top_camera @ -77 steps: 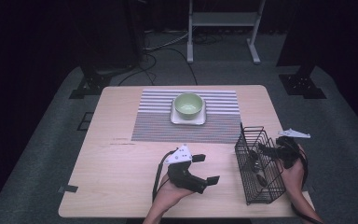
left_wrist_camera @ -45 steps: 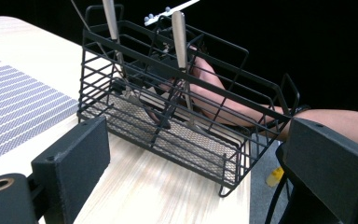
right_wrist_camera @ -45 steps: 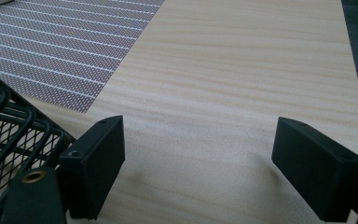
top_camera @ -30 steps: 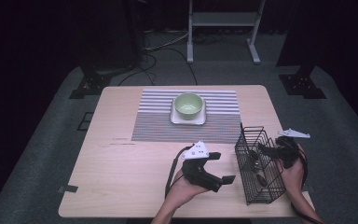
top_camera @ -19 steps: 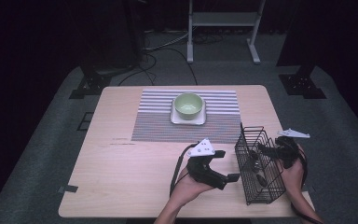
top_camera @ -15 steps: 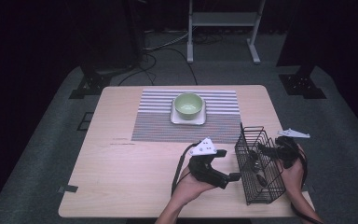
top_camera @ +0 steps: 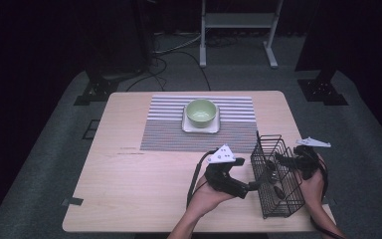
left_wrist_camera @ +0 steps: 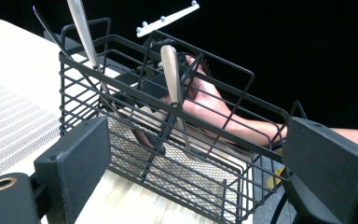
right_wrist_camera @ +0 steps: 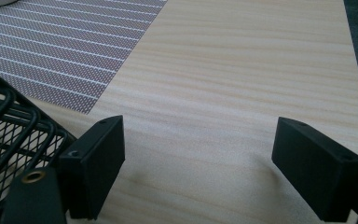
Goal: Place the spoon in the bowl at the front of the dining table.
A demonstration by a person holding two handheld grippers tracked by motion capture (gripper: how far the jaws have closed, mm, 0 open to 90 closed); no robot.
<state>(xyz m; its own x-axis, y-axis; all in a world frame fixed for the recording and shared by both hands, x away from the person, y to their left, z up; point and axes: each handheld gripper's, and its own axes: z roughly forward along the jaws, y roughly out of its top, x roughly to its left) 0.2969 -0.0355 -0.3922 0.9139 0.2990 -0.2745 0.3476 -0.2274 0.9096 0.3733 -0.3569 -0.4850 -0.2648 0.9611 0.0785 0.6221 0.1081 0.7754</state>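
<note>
Left gripper view first: left gripper (left_wrist_camera: pixel 191 177) spread wide, jaws flanking the near wall of the wire basket (left_wrist_camera: pixel 177 154), not touching yet. Couple of metal utensils (left_wrist_camera: pixel 171 70) standing inside, handles up, leaning on the rim. Right hand (left_wrist_camera: pixel 205 100) behind the far side. Basket sits at the table's (top_camera: pixel 129 199) front right corner, just right of the mat (top_camera: pixel 169 132). Looks light and stiff, thin wire, probably slippery and tippy with loose cutlery rattling around, so best grabbed on the top rim bar or a thick corner upright. Right gripper (right_wrist_camera: pixel 198 163) also spread, holding nothing, parked beside the basket. Farther back, bowl (top_camera: pixel 201 112) on the mat. Versus 2.6 s ago: left gripper slid right, from mid-table up to the basket.
</note>
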